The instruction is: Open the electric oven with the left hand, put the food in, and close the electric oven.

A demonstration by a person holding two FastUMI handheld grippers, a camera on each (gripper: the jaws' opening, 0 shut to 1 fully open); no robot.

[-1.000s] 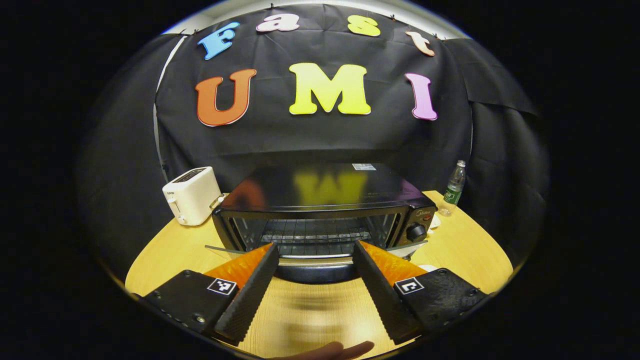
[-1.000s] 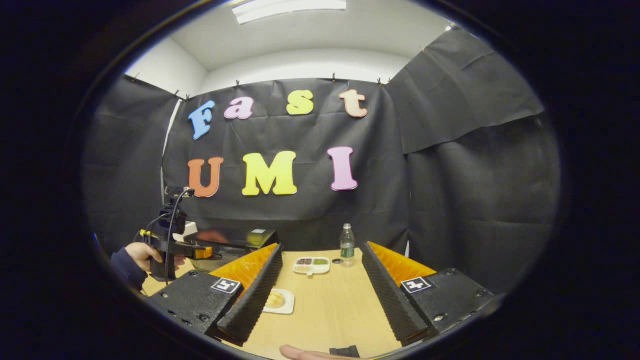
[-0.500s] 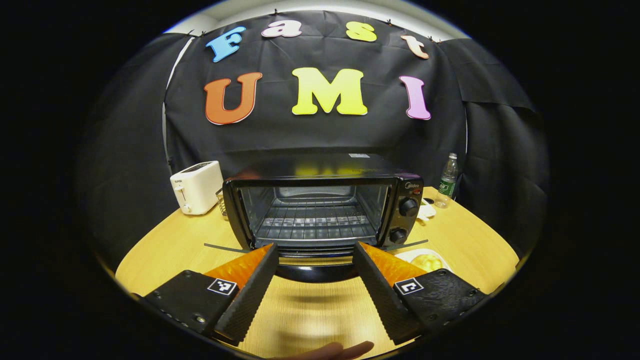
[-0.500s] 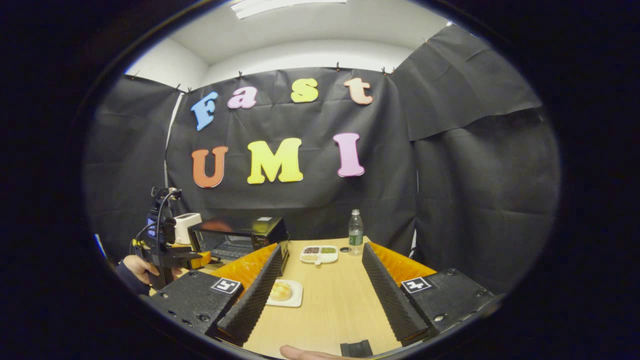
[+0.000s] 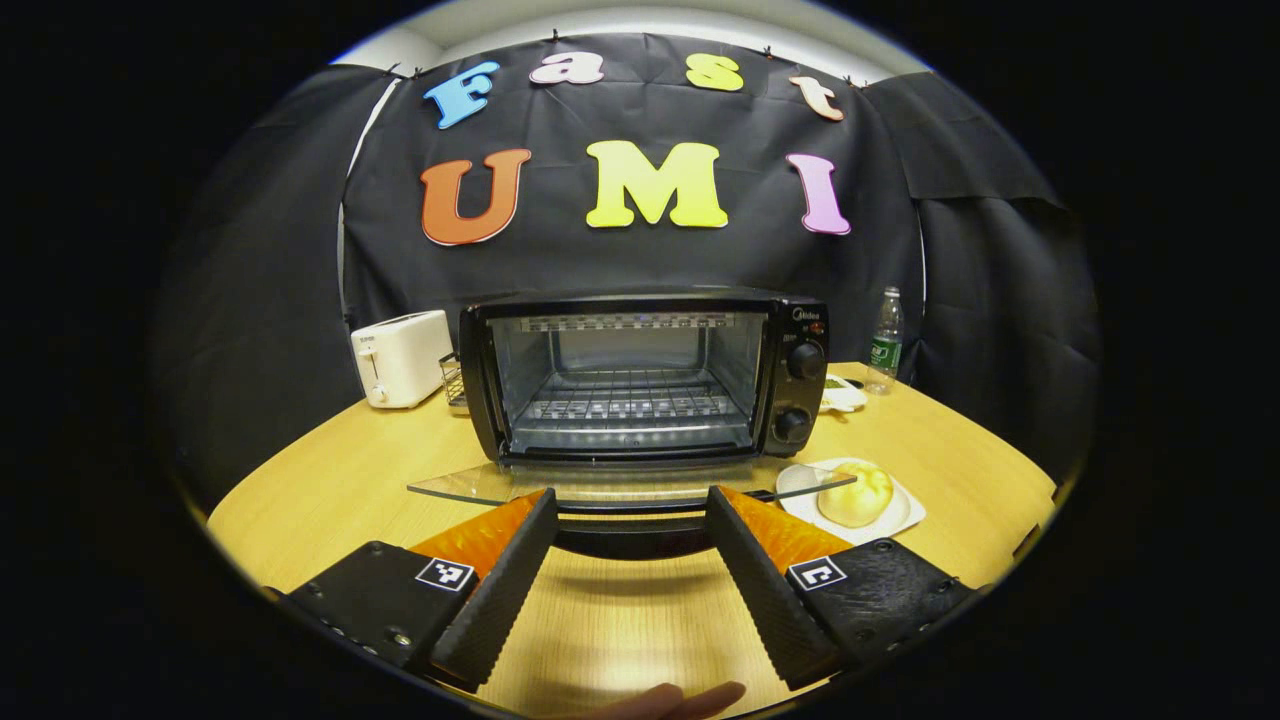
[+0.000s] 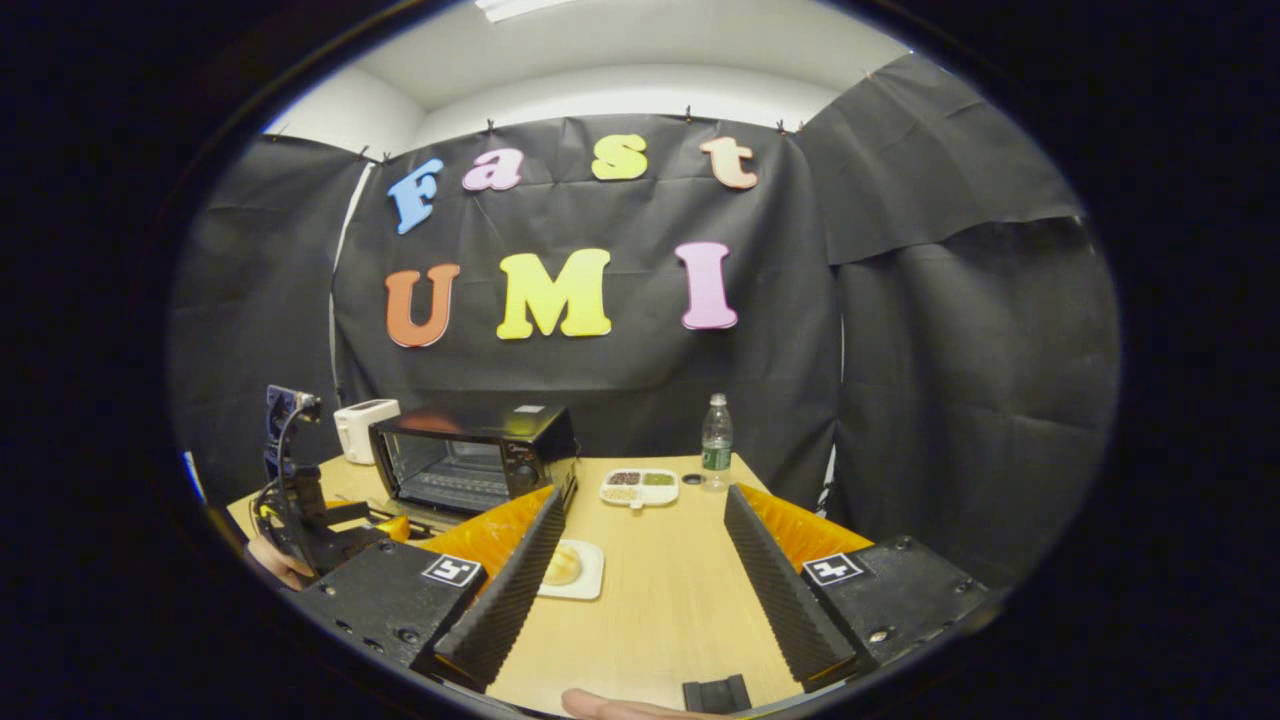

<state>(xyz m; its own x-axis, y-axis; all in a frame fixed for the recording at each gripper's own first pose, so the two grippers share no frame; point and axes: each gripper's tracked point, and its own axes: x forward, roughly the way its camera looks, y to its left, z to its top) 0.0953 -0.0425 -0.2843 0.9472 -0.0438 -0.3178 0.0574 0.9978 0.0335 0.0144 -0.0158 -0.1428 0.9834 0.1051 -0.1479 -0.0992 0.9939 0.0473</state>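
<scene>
While the oven [image 5: 640, 375] stands black and boxy at the middle of the wooden bench [image 5: 330, 480], its glass door [image 5: 600, 485] lies swung down flat toward the camera, with the wire rack [image 5: 625, 405] bare inside and two knobs [image 5: 805, 360] on its right panel. Left gripper [image 5: 630, 510]: fingers spread wide, holding nothing, tips at either side of the door's dark handle [image 5: 630, 535]; whether they touch it cannot be told. Bun [image 5: 855, 495]: on a white plate [image 5: 895, 520], on the bench just right of the lowered door, outside the oven. Toaster [image 5: 400, 355]: white, left of the oven and near it. Bottle [image 5: 885, 340]: clear with green label, at the right rear of the bench. Right gripper [image 6: 640, 510]: fingers spread wide, holding nothing, above the bench and well apart from the oven [image 6: 470, 455]; the bun [image 6: 562, 567] on its plate [image 6: 590, 575] lies just beside its left finger in the right gripper view. Divided dish [image 6: 640, 487]: white, with dark and green fillings, beside the bottle [image 6: 716, 455]. Left gripper [image 6: 390, 525], seen from the right gripper view: in front of the open oven, a hand [image 6: 270, 560] on its grip.
</scene>
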